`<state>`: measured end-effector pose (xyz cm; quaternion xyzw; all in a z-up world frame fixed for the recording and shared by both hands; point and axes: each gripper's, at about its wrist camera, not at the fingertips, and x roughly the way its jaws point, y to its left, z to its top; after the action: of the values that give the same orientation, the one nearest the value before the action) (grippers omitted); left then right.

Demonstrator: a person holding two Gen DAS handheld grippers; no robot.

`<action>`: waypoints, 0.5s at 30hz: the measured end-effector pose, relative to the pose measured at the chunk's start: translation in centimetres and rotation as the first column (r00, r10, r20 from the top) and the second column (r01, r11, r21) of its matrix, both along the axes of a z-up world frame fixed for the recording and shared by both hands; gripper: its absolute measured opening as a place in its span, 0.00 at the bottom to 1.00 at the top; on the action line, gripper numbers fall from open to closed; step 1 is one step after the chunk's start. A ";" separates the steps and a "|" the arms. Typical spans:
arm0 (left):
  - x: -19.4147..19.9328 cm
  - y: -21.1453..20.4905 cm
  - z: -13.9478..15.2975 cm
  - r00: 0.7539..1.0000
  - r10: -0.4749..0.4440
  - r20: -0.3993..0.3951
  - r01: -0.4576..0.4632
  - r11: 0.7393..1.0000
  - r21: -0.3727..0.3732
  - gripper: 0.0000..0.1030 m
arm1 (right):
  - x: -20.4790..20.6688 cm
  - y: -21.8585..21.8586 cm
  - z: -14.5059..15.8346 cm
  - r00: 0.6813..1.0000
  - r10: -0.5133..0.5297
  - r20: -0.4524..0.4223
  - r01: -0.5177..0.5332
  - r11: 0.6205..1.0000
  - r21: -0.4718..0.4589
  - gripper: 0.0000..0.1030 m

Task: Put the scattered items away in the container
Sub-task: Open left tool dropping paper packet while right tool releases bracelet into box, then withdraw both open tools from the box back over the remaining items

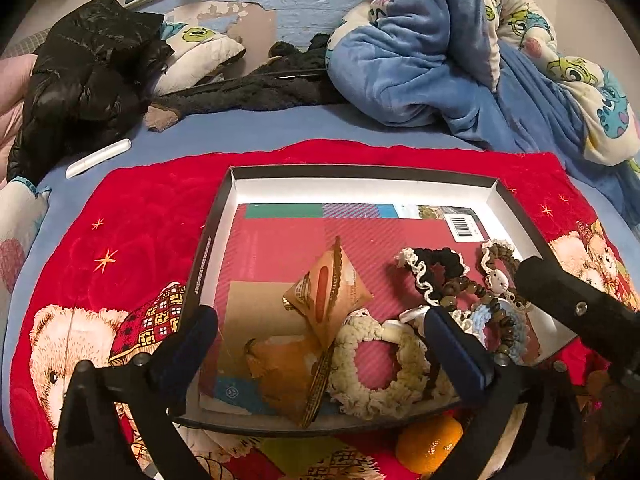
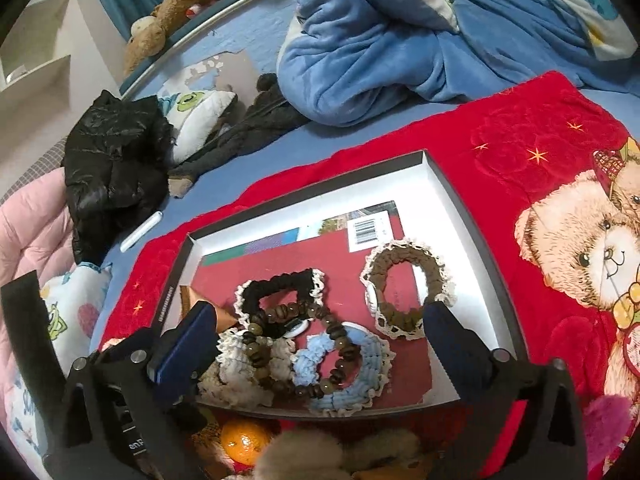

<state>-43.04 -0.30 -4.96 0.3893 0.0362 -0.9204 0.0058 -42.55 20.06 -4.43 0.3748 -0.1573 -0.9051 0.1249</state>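
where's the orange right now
The orange is outside the box, on the red blanket just below the box's near edge; it shows at the bottom of both wrist views, under the cream scrunchie.

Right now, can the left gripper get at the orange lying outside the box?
Probably yes. The orange lies on the red blanket just outside the box's near wall, below the left gripper, whose jaws are open and empty. Nothing covers it, though the gripper must pull back over that wall.

Black jacket point(image 1: 84, 76), blue blanket point(image 1: 432, 60) on bed.
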 end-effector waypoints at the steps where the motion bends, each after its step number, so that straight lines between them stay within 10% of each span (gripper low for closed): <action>1: 0.0 0.0 0.0 1.000 0.000 0.000 0.000 1.000 -0.001 1.00 | 0.0 0.0 0.0 1.000 0.000 0.003 0.000 1.000 0.001 1.00; 15: 1.0 0.4 1.4 0.997 -0.032 -0.073 0.031 0.999 -0.014 1.00 | 0.8 -0.5 1.4 0.998 0.013 -0.068 -0.010 0.999 0.046 1.00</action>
<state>-42.04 0.08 -3.53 0.3560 0.0243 -0.9342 -0.0075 -41.72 19.57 -3.06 0.3472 -0.1303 -0.9200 0.1266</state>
